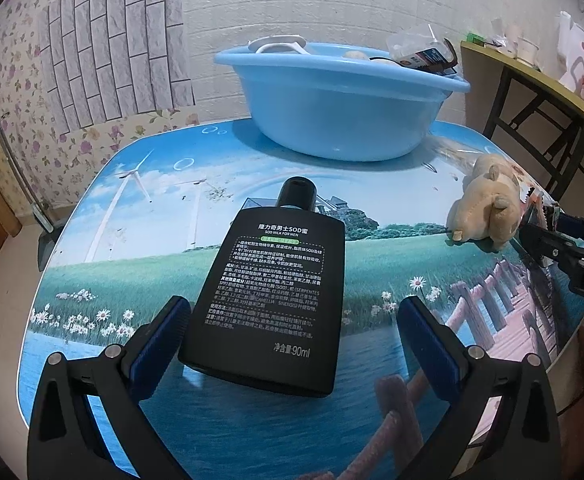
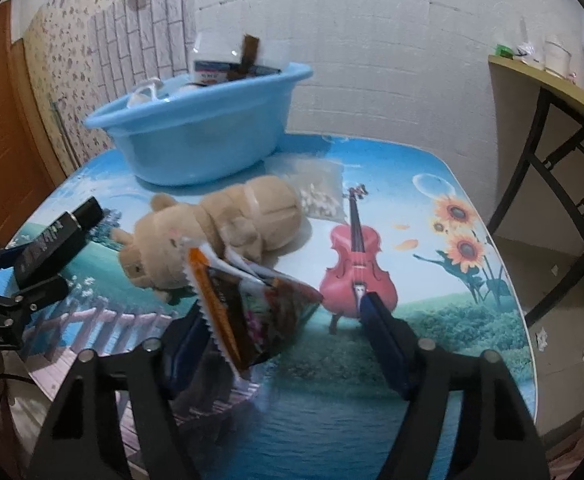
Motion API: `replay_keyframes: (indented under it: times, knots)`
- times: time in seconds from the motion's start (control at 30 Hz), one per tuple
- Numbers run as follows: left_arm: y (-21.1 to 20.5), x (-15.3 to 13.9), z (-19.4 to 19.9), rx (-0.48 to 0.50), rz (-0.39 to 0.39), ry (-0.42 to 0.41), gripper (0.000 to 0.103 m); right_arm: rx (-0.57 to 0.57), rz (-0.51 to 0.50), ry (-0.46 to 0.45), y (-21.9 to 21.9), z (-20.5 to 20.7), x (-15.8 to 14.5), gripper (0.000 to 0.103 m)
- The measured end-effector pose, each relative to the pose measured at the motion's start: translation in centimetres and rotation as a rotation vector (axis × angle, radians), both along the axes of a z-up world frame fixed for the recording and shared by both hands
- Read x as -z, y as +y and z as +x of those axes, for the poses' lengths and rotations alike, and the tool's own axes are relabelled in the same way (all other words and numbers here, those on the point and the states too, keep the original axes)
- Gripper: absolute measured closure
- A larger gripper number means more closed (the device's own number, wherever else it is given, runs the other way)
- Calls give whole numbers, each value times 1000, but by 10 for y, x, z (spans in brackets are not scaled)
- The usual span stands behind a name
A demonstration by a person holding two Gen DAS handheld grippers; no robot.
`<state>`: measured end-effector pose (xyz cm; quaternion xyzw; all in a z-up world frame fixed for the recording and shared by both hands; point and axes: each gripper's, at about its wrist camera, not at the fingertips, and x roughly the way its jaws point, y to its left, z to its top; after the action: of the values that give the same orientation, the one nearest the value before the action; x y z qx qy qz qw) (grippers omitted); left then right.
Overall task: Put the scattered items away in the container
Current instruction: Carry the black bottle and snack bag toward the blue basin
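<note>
A black lotion bottle (image 1: 269, 292) lies flat on the table, between the spread fingers of my open left gripper (image 1: 292, 328); it also shows in the right wrist view (image 2: 51, 240). A blue basin (image 1: 340, 96) at the table's back holds several items; the right wrist view shows it too (image 2: 199, 136). A tan plush toy (image 2: 211, 224) lies mid-table, also seen in the left wrist view (image 1: 488, 208). My right gripper (image 2: 283, 328) is open around a snack packet (image 2: 251, 312) that stands on edge between its fingers.
A clear bag of white pieces (image 2: 320, 192) lies behind the plush toy. A yellow-topped side table (image 1: 540, 92) with clutter stands to the right. The printed table (image 2: 432, 280) has rounded edges. The left gripper shows at the right wrist view's left edge (image 2: 7, 292).
</note>
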<state>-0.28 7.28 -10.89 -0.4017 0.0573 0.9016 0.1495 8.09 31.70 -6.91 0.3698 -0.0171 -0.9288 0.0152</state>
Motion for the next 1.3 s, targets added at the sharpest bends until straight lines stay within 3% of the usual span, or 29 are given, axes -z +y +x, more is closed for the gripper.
replay_keyframes:
  times: [0.13,0.2,0.27,0.4,0.5,0.67,0.83,0.93,1.3]
  knots:
    - [0,0,1,1,-1,2,1,-28,6,14,-7,2,-2,37]
    - [-1,-1,2,4,2,10,10,-17,8,-8,-7,-1,2,39]
    - [-1,-2,3,0,4,15,13,-2,3,-14,-3,-4,3,50]
    - [-4,-4,3,-16,12,24,22,6,-4,-5,-1,-1,2,54]
    - [-6,-5,4,-25,18,32,38,4,1,8,-2,1,0,59]
    - [-5,-5,5,-20,22,34,39,-16,-26,20,-1,3,-3,70]
    - [-9,-7,5,-25,43,23,39,-29,-51,37,0,6,-9,71]
    - [-12,-12,8,-32,50,37,40,-44,-127,73,6,13,-18,71]
    - [-19,-50,22,-21,79,125,41,-99,-196,141,-1,19,-50,72]
